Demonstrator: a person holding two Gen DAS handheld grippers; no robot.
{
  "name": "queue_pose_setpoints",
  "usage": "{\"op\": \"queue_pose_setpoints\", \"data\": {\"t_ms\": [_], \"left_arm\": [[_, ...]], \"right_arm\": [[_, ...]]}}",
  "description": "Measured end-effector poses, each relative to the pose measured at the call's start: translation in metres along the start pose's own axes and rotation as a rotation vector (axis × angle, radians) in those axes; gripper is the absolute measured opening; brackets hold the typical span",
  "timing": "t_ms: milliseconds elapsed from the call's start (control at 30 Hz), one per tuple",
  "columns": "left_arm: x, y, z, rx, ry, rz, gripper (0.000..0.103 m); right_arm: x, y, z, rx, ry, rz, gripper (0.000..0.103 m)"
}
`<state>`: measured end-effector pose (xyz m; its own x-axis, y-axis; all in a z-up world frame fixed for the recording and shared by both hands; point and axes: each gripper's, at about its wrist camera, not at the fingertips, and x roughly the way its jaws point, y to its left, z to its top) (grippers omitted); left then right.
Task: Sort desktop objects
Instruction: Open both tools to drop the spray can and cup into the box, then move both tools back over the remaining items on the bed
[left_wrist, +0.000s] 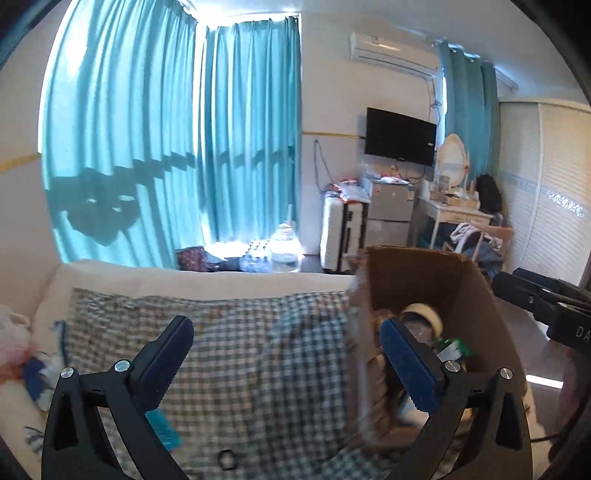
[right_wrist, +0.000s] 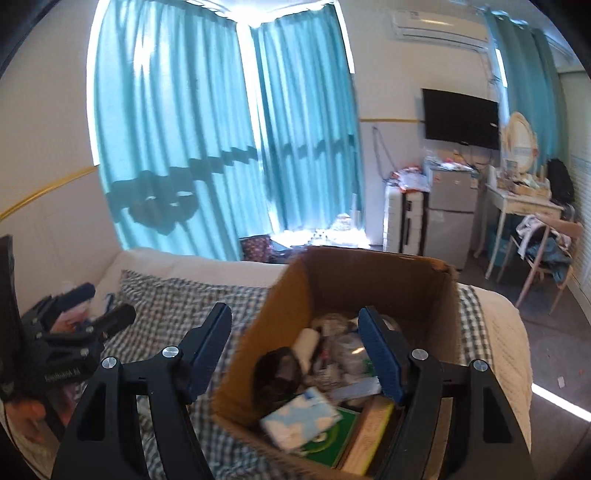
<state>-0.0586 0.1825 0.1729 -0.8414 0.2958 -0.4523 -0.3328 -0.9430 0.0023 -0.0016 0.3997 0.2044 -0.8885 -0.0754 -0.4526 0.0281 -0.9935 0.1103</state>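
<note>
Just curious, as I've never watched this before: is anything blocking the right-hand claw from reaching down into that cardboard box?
Nothing visible does. The right gripper is open and empty above the cardboard box, whose top is open.

1. A cardboard box (right_wrist: 369, 280) stands on a checked blanket (right_wrist: 177, 299) spread over a bed (right_wrist: 498, 332).
2. In the right wrist view the blanket stretches to the left of the box; bare bed shows to its right.
3. Inside the box, a tissue pack (right_wrist: 299, 417) lies at the near side, on a flat carton (right_wrist: 332, 443); a tape roll (left_wrist: 424, 314) sits nearer the far wall.
4. Behind the bed, curtains (left_wrist: 147, 129) hang on the left.
5. A suitcase (left_wrist: 341, 236) stands on the floor beyond the box, a small fridge (left_wrist: 391, 210) just right of it.
6. A television (left_wrist: 400, 136) hangs above the fridge; a dressing table (right_wrist: 521, 206) stands further right, a chair (right_wrist: 546, 254) before it.
</note>
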Motion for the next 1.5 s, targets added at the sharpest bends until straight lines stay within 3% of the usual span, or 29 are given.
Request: {"op": "queue_pose_setpoints", "data": {"t_ms": [200,300,433,600,800,1033,1400,1467,1500], "left_arm": [[-0.040,0.077,-0.010,0.012,0.093,0.101,0.103],[-0.055,0.122,-0.026,-0.051,0.109,0.168,0.103],[-0.054,0.165,-0.067,-0.128,0.126,0.235,0.103],[-0.015,0.189,-0.143,-0.183,0.200,0.258,0.103],[0.060,0.205,-0.203,-0.308,0.306,0.209,0.103],[0.122,0.214,-0.218,-0.359,0.327,0.167,0.103],[0.183,0.213,-0.227,-0.404,0.424,0.077,0.103],[0.188,0.210,-0.228,-0.376,0.434,0.086,0.102],[0.189,0.208,-0.228,-0.365,0.428,0.094,0.100]], "right_arm": [[-0.019,0.059,-0.004,-0.074,-0.008,0.070,0.071],[-0.012,0.084,-0.009,-0.078,0.024,0.116,0.071],[0.028,0.123,-0.035,-0.126,0.128,0.153,0.071],[0.095,0.169,-0.093,-0.232,0.266,0.164,0.071],[0.174,0.197,-0.164,-0.295,0.410,0.163,0.065],[0.240,0.215,-0.198,-0.335,0.511,0.173,0.065],[0.271,0.224,-0.225,-0.380,0.603,0.144,0.064],[0.272,0.227,-0.231,-0.392,0.607,0.143,0.049],[0.272,0.228,-0.232,-0.395,0.607,0.144,0.048]]}}
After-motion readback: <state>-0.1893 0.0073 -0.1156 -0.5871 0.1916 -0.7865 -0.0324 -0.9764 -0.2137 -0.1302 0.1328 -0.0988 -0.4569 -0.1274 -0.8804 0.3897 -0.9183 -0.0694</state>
